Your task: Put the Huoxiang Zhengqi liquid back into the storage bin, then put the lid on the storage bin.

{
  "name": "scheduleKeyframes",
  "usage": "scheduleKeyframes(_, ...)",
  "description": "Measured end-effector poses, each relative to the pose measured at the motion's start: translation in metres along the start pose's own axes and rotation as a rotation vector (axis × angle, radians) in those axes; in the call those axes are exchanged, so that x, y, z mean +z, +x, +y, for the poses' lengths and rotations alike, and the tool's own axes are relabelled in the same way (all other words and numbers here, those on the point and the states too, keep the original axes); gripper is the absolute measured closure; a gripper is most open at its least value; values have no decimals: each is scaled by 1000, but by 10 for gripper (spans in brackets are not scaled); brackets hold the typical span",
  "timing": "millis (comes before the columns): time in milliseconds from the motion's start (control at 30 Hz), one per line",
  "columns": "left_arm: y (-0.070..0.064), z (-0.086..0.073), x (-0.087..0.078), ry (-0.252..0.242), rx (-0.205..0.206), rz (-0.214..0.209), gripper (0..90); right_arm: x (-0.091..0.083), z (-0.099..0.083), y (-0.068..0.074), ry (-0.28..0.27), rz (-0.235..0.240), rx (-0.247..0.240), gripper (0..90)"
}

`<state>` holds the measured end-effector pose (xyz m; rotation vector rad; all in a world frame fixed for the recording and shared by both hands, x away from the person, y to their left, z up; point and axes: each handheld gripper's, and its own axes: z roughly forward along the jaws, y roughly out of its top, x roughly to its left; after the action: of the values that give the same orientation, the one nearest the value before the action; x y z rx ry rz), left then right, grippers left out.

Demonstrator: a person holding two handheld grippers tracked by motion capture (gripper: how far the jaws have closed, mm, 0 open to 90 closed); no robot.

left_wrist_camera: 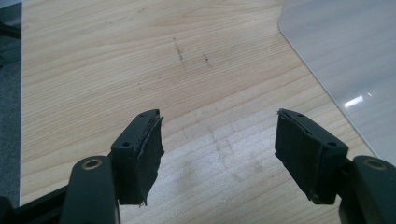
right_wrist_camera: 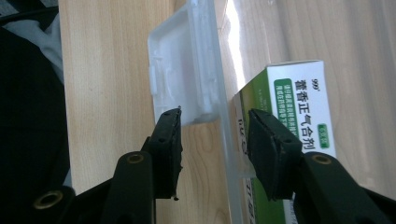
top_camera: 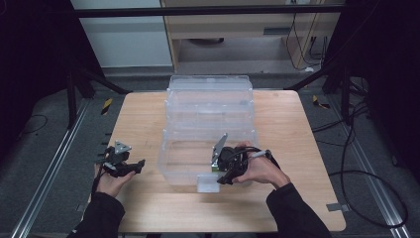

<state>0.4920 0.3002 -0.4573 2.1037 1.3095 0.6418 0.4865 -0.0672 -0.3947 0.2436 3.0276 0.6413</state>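
Green-and-white box [right_wrist_camera: 299, 107] sits inside the clear bin [top_camera: 210, 104] by its front wall, so placing looks done. Right hand-held gripper [right_wrist_camera: 215, 140] is narrowly parted astride that wall, holding nothing; withdrawing remains. Left hand-held gripper [left_wrist_camera: 219, 154] idles wide over the surface [left_wrist_camera: 116, 56].
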Motion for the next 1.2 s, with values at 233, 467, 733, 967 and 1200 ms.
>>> scheduleKeyframes(233,-2,0,0,1,5,-1,312,1,-1,0,-5,6,7,542)
scheduleKeyframes(467,2,-1,-2,-6,-6,3,310,5,0,0,-6,5,9,547)
scheduleKeyframes(733,1,2,-4,-15,-3,6,309,6,1,2,8,17,8,556)
scheduleKeyframes(967,-1,6,-10,-34,-2,5,309,10,2,4,24,6,4,617)
scheduleKeyframes(1200,1,10,-16,-56,-6,4,310,11,1,3,17,-4,6,657)
